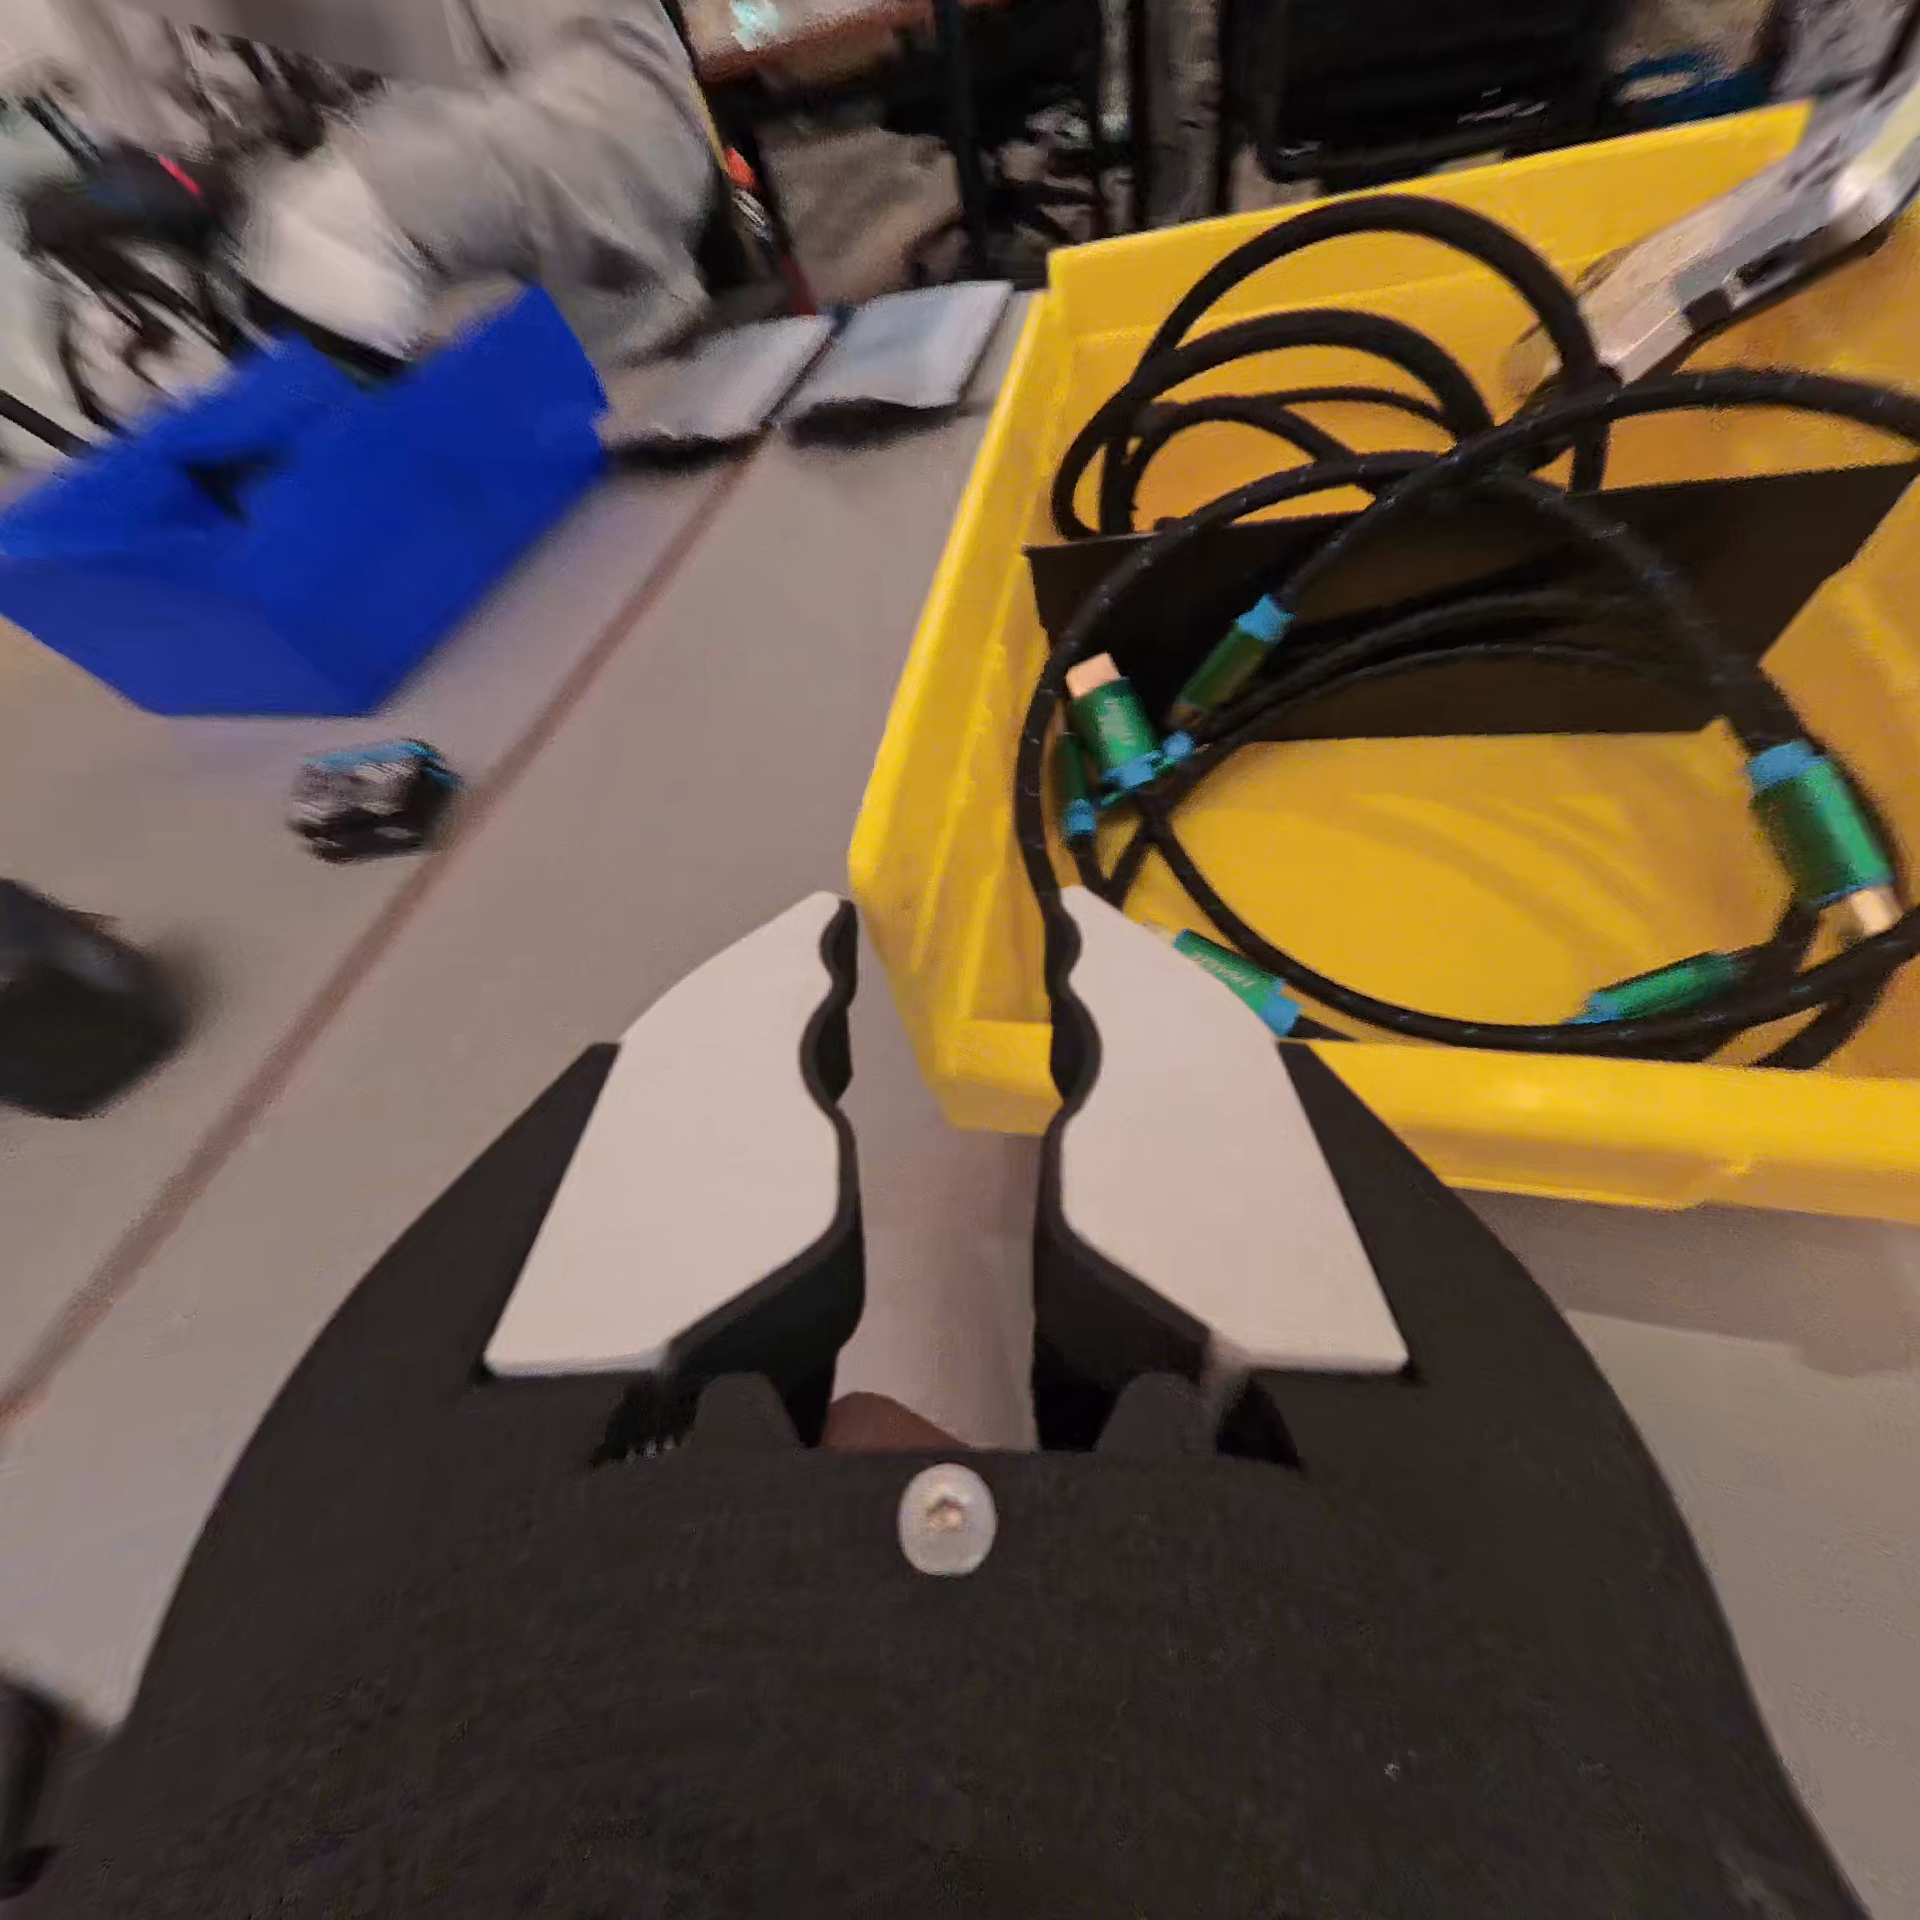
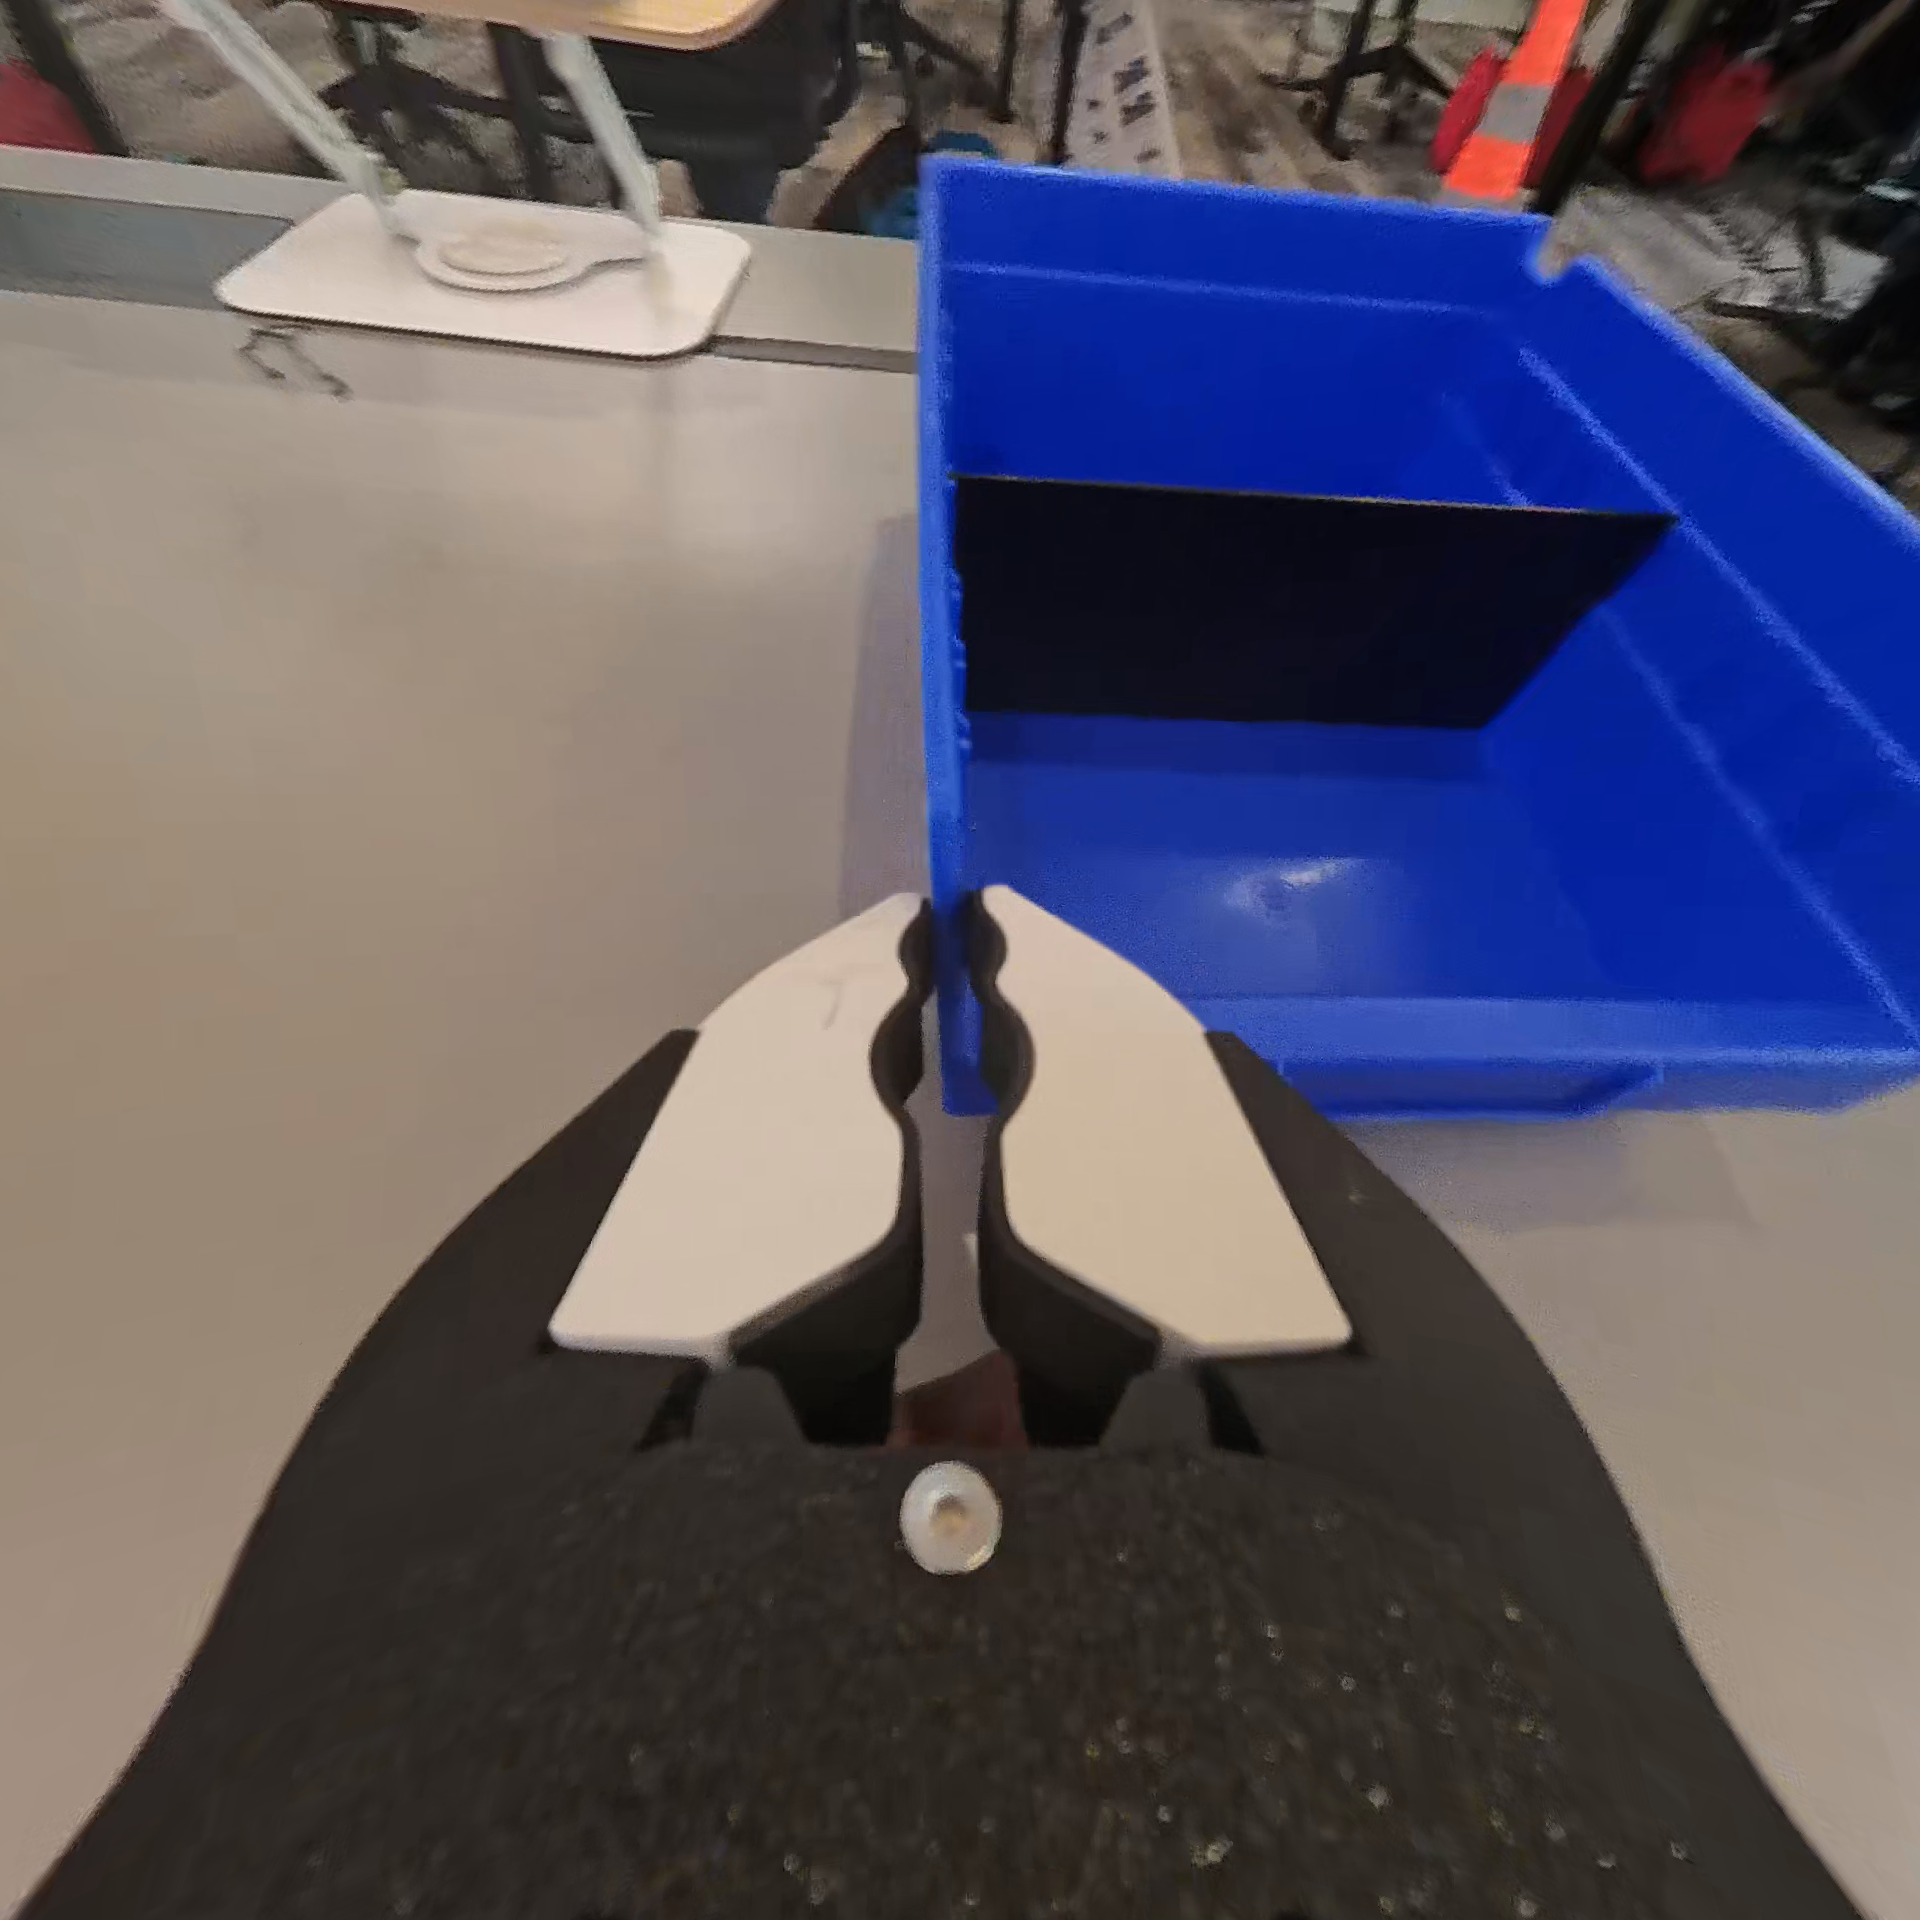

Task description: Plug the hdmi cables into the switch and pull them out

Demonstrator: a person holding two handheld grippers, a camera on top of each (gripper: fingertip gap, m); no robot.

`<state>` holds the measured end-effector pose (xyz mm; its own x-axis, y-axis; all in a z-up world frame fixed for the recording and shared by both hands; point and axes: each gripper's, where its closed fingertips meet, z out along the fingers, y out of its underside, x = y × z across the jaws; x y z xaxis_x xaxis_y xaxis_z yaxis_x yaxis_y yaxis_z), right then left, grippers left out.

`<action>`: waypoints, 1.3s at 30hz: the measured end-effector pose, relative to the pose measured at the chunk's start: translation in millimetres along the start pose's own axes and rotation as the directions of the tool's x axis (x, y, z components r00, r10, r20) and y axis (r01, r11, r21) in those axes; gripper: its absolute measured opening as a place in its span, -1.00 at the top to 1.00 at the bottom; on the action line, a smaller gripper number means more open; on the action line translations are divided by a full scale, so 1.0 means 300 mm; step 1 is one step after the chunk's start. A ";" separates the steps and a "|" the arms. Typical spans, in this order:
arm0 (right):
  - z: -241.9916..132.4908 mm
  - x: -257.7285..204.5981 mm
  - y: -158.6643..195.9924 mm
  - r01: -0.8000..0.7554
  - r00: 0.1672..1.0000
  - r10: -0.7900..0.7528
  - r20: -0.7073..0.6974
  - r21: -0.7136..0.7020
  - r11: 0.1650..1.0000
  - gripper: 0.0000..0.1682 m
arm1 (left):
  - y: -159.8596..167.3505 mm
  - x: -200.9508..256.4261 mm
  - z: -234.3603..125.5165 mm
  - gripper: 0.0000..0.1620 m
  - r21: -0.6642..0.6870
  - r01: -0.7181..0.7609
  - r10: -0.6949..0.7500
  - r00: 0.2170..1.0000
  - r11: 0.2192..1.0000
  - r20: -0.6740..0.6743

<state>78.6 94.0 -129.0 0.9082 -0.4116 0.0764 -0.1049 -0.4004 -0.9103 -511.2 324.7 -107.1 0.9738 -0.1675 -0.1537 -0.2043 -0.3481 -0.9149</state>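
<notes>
Several black braided HDMI cables (image 1: 1455,665) with green plugs (image 1: 1112,717) lie tangled in a yellow bin (image 1: 935,790), over its black divider (image 1: 1714,582). A grey flat metal box (image 1: 1756,208) leans at the bin's far right; I cannot tell if it is the switch. My left gripper (image 1: 956,914) is open and empty, just in front of the bin's near left corner. My right gripper (image 2: 948,902) is closed to a narrow gap on the left wall of a blue bin (image 2: 1351,935) at its near corner.
The blue bin is empty apart from a black divider (image 2: 1247,603); it also shows blurred in the left wrist view (image 1: 312,520). A small black object (image 1: 369,795) and a dark shape (image 1: 73,997) lie on the grey table (image 2: 416,727). A white stand base (image 2: 488,270) sits at the far edge. One gripper's finger ends stand about 65 cm off the other's. The left tips stand about 30 cm off the small black object (image 1: 369,795).
</notes>
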 end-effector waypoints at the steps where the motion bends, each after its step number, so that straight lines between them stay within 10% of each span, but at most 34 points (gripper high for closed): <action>1: 0.001 0.013 0.000 0.005 1.000 -0.005 -0.014 0.003 1.000 0.94 | 0.000 0.006 0.014 0.56 -0.006 0.068 -0.068 0.996 0.998 -0.054; 4: -0.003 -0.009 -0.017 -0.009 0.999 0.007 0.051 0.038 0.999 0.79 | -0.004 0.012 0.053 0.51 -0.023 0.205 -0.206 0.962 0.978 -0.181; 9: -0.051 -0.018 -0.053 0.011 0.999 -0.014 0.032 0.109 0.994 0.62 | 0.018 -0.010 0.087 0.97 -0.049 0.273 -0.276 0.929 0.961 -0.246; 19: -0.153 -0.104 -0.051 0.060 0.991 -0.081 0.107 0.187 0.981 0.64 | -0.087 0.064 -0.114 0.71 0.126 0.170 -0.146 0.972 0.977 -0.182; 24: -0.137 -0.086 -0.044 0.040 0.992 -0.060 0.113 0.168 0.985 0.66 | -0.006 0.479 -0.244 0.62 -0.094 0.233 -0.240 0.743 0.968 -0.625; 30: -0.121 -0.071 -0.034 0.017 0.991 -0.034 0.126 0.141 0.990 0.66 | 0.004 0.684 -0.354 0.53 -0.210 0.204 -0.289 0.540 0.956 -0.790; 39: -0.112 -0.099 -0.024 0.077 0.988 -0.094 0.126 0.133 0.988 0.66 | 0.037 0.691 -0.338 0.53 -0.133 0.085 -0.157 0.625 0.987 -0.764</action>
<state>38.6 81.6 -110.9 0.9577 -0.2660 0.1097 0.0200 -0.3187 -0.9476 -321.6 192.6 -111.5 0.5650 -0.7551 0.3327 -0.1321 -0.4808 -0.8668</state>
